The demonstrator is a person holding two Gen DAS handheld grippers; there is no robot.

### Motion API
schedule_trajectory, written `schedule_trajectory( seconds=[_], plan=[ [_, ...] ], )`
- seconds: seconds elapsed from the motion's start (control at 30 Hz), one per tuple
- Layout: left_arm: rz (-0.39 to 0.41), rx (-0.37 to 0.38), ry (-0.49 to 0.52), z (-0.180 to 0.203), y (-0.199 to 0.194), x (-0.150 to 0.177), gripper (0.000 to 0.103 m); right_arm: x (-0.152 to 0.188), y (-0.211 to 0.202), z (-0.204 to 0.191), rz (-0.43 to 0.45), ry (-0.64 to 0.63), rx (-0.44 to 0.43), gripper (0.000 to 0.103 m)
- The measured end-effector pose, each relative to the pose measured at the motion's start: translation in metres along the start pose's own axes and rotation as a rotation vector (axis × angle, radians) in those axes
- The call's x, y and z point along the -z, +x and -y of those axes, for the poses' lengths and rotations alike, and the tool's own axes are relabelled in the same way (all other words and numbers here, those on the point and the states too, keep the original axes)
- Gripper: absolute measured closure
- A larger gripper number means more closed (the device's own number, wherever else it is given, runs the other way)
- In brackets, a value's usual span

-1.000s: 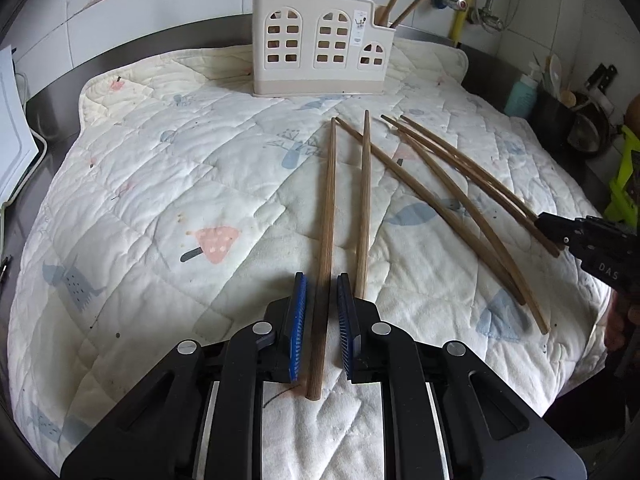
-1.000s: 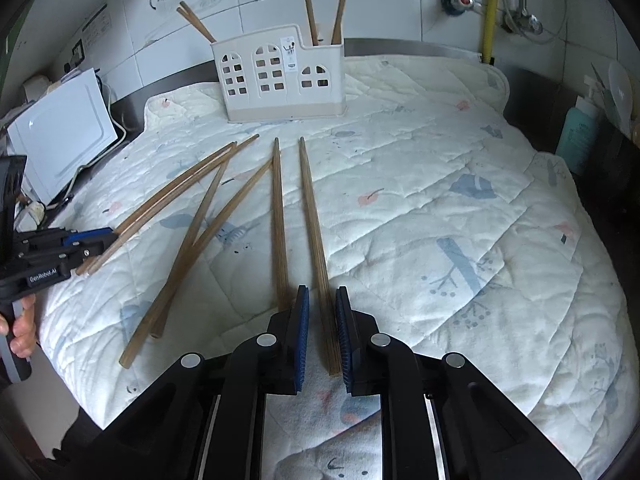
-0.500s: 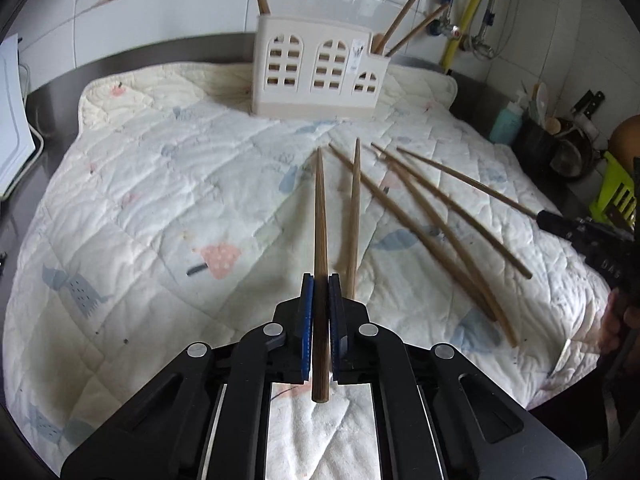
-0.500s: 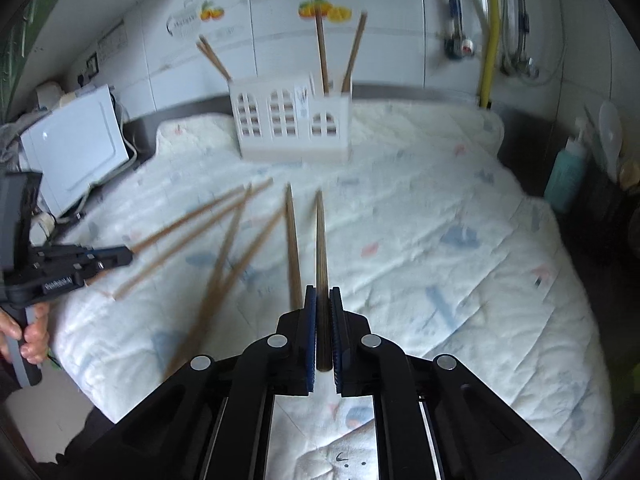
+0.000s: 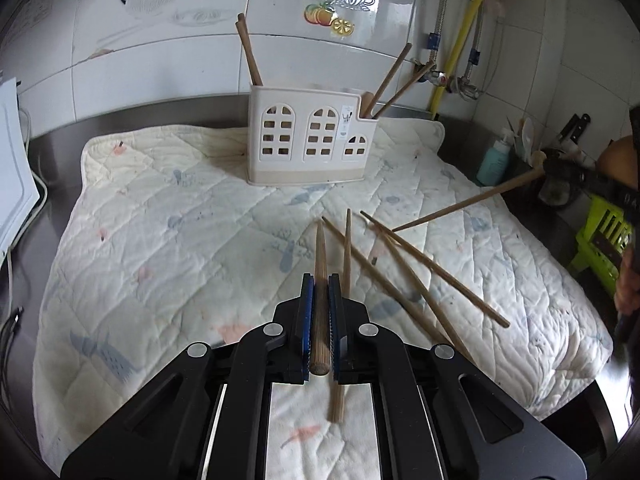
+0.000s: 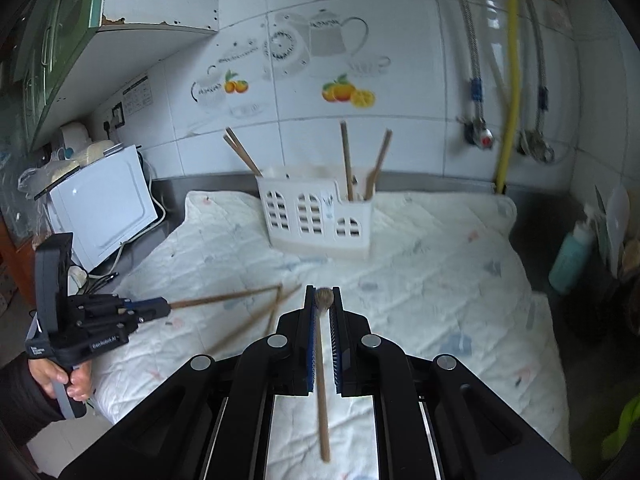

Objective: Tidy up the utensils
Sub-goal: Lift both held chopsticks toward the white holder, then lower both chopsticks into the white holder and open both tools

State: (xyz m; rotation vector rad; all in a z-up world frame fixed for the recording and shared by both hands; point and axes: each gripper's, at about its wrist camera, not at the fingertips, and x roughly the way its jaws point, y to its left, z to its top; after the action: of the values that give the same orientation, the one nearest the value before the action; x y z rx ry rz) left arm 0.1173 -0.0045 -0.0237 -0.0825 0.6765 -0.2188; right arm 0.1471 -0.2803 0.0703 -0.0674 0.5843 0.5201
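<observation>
My left gripper is shut on a wooden chopstick and holds it above the quilted mat. My right gripper is shut on another chopstick, lifted and tilted; it shows in the left wrist view slanting down from the right. Several loose chopsticks lie on the mat right of my left gripper. A cream utensil holder with arched windows stands at the back of the mat with chopsticks in it. It also shows in the right wrist view.
A white appliance stands left of the mat. A teal bottle and kitchen tools stand at the right. A yellow pipe and hoses run down the tiled wall. A green basket sits far right.
Both grippers shut on a chopstick each and lifted them off the mat. Both views rose and tilted up toward the holder and wall.
</observation>
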Motion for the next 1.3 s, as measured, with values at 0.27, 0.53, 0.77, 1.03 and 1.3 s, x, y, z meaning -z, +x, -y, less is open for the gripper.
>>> schedule_trajectory(
  seconds=[0.27,0.53,0.77,1.03,1.3],
  plan=[
    [0.015,0.034,0.016,-0.006,-0.004,-0.04,0.098,-0.074,0.008,-0.005,0.046,-0.08,-0.028,0.097],
    [0.022,0.044,0.063,-0.003,-0.003,-0.076,0.098,-0.143,0.025,-0.012,0.068,-0.169,0.028,0.097],
    [0.043,0.041,0.104,0.001,-0.003,-0.106,0.098,-0.169,0.058,-0.008,0.024,-0.208,0.104,0.097],
    [0.127,0.028,0.148,0.01,-0.016,-0.154,0.098,-0.18,0.075,0.005,0.032,-0.177,0.108,0.097],
    [0.273,0.013,0.133,0.016,-0.028,-0.218,0.098,-0.188,0.101,0.014,-0.003,-0.154,0.098,0.097]
  ],
)
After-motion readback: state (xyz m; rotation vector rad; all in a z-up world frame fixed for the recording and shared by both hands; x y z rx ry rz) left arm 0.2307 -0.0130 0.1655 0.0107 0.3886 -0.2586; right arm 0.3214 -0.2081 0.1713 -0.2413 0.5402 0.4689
